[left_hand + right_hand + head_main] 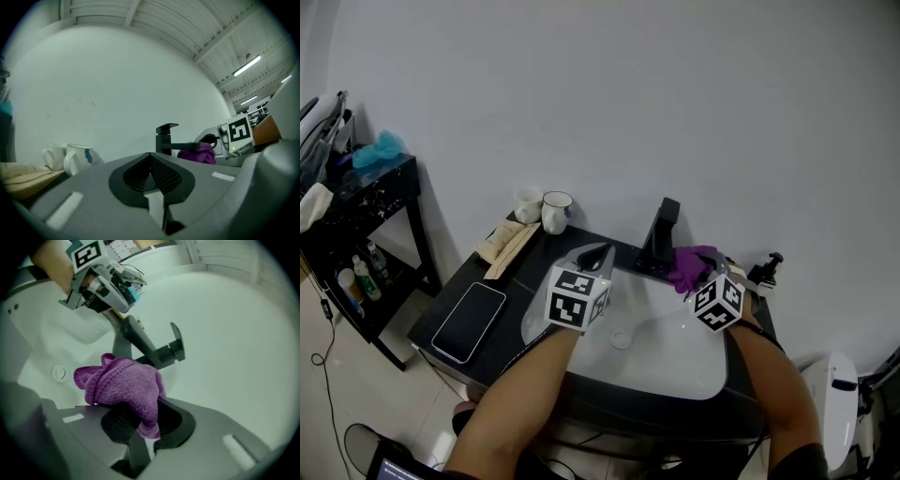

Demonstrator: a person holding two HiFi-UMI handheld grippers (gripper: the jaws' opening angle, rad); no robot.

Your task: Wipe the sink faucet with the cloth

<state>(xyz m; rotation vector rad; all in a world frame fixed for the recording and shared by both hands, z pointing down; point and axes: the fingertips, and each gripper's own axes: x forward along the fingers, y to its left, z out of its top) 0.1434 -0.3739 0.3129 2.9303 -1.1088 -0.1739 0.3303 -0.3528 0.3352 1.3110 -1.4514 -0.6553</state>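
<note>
The black faucet (660, 235) stands at the back rim of the white sink (675, 361). My right gripper (701, 274) is shut on a purple cloth (688, 265), bunched against the right side of the faucet's base. In the right gripper view the cloth (123, 386) bulges out of the jaws of my right gripper (140, 422), just short of the faucet's spout (149, 350). My left gripper (600, 256) hovers over the sink's left rim, shut and empty. Its view shows its pads (158, 172) pressed together, with the faucet (166, 138) and the cloth (199, 153) ahead.
A phone (470, 321) lies on the dark counter at the left, with a folded beige cloth (504, 246) and two mugs (555, 212) behind it. A soap dispenser (767, 269) stands right of the sink. A black shelf (366, 216) with bottles stands at the far left. The drain (622, 339) sits mid-basin.
</note>
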